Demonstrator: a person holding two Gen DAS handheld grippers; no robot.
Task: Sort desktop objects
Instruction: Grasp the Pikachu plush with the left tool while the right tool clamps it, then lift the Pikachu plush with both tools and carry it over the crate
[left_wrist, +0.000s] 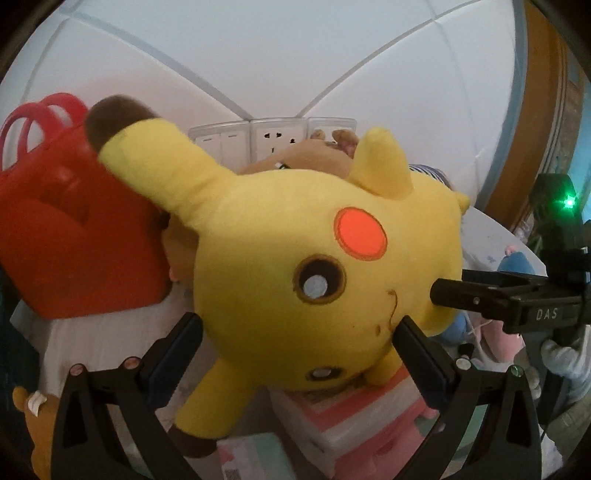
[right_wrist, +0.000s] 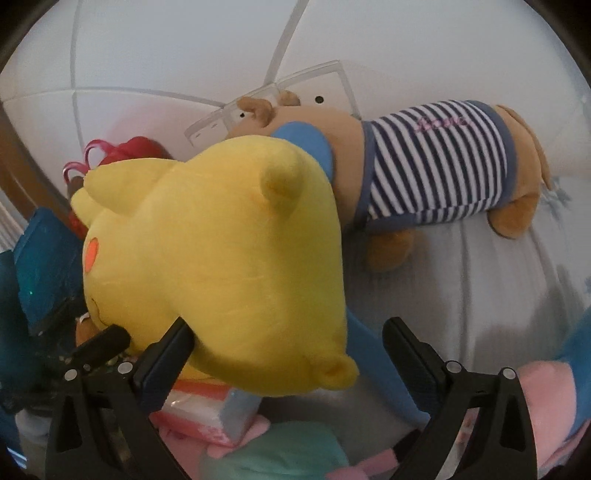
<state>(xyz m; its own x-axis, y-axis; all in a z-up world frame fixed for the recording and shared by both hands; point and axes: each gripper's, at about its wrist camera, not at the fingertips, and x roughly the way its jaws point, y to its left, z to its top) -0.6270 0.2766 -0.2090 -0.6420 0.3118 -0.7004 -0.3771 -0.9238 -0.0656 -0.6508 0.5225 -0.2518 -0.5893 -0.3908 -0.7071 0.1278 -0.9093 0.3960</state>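
Yellow plush toy (left_wrist: 295, 258) at frame centre, long axis lower left to upper right, head between wide-spread left gripper (left_wrist: 299, 350) jaws. Right gripper (right_wrist: 284, 354) likewise spread wide, left finger against toy. Red basket (left_wrist: 70, 236) upper left; striped bear (right_wrist: 436, 166) upper right; free room lower right.

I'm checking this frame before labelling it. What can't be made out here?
- Left wrist view: the brown bear is mostly hidden behind the yellow plush.
- Right wrist view: the red basket is largely hidden by that plush.
- Both views: whether the left gripper or right gripper actually grips the plush; it hides the contact.
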